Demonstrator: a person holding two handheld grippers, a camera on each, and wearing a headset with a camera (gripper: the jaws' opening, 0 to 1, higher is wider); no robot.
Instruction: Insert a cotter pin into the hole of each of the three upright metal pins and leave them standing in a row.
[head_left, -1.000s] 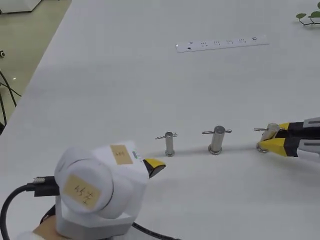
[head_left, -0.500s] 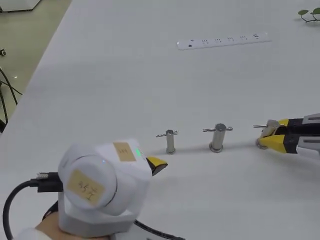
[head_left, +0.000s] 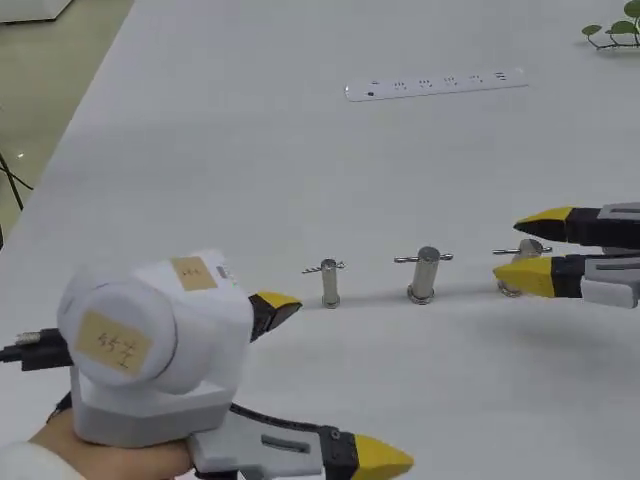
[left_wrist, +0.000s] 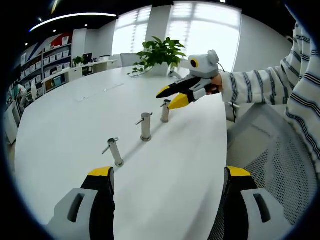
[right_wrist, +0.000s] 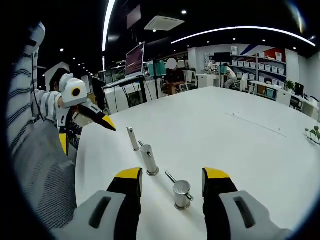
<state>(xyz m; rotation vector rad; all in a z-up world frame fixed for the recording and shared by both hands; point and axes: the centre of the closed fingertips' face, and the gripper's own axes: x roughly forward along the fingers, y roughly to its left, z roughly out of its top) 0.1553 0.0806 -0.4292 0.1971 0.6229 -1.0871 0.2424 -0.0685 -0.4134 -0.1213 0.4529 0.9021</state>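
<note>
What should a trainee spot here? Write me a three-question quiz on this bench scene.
1. How many of the upright metal pins on the table carry a cotter pin?
2. True or false: the right gripper is open, with the end pin between its jaws.
3. What lies on the table beyond the row? A) power strip B) mug C) screwdriver

Key: 1) three; 2) true; 3) A.
</note>
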